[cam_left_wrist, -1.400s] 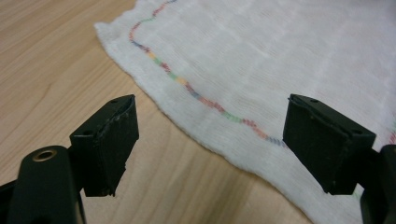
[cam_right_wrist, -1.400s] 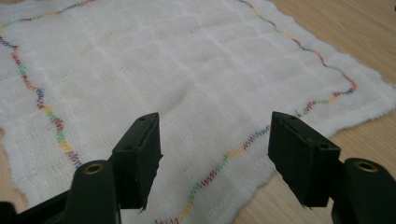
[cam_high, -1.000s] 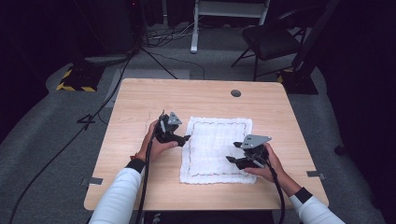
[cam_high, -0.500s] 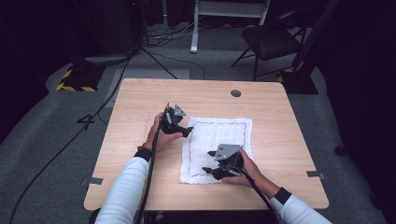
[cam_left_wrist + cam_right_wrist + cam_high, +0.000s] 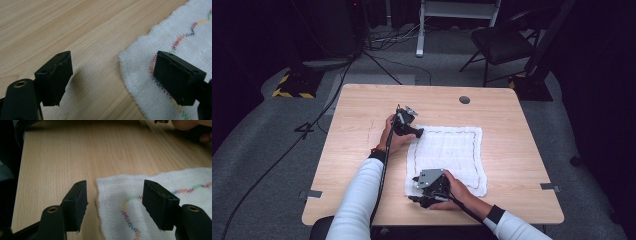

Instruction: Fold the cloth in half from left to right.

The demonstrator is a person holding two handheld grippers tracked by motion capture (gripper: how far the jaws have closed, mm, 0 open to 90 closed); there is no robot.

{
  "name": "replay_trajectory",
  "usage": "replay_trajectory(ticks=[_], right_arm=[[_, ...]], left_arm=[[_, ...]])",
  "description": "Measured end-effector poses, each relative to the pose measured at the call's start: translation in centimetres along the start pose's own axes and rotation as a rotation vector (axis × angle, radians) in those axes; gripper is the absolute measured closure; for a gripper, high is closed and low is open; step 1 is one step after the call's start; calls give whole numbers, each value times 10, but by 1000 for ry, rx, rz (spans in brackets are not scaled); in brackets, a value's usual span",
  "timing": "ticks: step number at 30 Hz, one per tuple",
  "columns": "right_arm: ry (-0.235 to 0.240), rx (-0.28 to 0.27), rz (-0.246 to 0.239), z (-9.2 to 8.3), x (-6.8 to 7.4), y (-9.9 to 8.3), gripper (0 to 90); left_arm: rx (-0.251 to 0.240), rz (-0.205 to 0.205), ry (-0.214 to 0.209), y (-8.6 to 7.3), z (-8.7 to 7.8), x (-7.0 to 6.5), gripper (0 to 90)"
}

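A white cloth (image 5: 447, 157) with a wavy coloured stitch line near its hem lies flat on the tabletop (image 5: 362, 115), spread out near the middle and a little toward the person's right. Taking the cloth as the landmark: the left gripper (image 5: 404, 122) sits at its far left corner, the right gripper (image 5: 429, 186) at its near left corner.

In the left gripper view the fingers (image 5: 53, 75) stand apart with nothing clamped; one is over bare wood just beside the cloth's edge (image 5: 130, 75), the other over the stitched border. In the right gripper view the fingers (image 5: 75, 202) are likewise apart and empty, straddling the cloth's corner (image 5: 100, 182), one off the cloth and one above the stitching.

Both look lined up to pinch the left edge, probably for a fold toward the right. Risks from here, as I judge them:

- The cloth is thin and lies flat on the wood, so fingers closing slightly too high would meet over nothing, while fingers pressed down could scrape the tabletop and push the hem into a wrinkle instead of catching it.
- Each gripper has only a narrow bite at the hem; a shallow pinch could let the corner slip out on lifting.
- If one corner is caught and the other missed, the lift would drag the cloth askew and any fold would come out crooked.
- Uneven lifting could also pull the cloth across the tabletop.
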State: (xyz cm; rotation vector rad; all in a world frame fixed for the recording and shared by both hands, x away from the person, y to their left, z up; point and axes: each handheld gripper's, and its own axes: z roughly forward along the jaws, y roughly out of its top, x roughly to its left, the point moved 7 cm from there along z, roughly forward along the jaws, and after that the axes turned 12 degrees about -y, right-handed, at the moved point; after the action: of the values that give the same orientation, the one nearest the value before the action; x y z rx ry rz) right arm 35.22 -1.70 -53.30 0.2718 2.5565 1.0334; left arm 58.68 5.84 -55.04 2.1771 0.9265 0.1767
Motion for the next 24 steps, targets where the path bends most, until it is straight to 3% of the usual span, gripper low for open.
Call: replay_trajectory(ticks=[3, 6, 8, 12, 13, 16, 18, 20, 21, 22, 24], right_arm=[[-2, 3, -5, 3, 1, 1, 369], [14, 8, 21, 7, 0, 1, 357], [-5, 30, 20, 10, -1, 1, 363], [0, 47, 16, 14, -1, -2, 365], [12, 46, 27, 14, 0, -2, 368], [27, 46, 45, 16, -2, -2, 376], [28, 52, 50, 17, -2, -1, 428], [20, 53, 50, 17, -3, 0, 536], [20, 53, 50, 17, -3, 0, 536], [4, 53, 49, 17, -4, 1, 636], [2, 55, 53, 17, -5, 2, 663]], left_arm=[[1, -10, -7, 0, 1, 0, 157], [1, -16, -20, -1, 0, 1, 169], [-7, -1, -37, -2, -1, -1, 229], [-15, 22, -61, -2, -3, -4, 380], [-17, 27, -69, -2, -4, -5, 380], [-25, 29, -88, -4, -6, -4, 490], [-26, 34, -99, -5, -8, -4, 563], [-26, 31, -105, -6, -9, -3, 597], [-26, 33, -104, -6, -10, -2, 597], [-21, 37, -104, -7, -11, -1, 616], [-19, 40, -108, -8, -12, -1, 650]])
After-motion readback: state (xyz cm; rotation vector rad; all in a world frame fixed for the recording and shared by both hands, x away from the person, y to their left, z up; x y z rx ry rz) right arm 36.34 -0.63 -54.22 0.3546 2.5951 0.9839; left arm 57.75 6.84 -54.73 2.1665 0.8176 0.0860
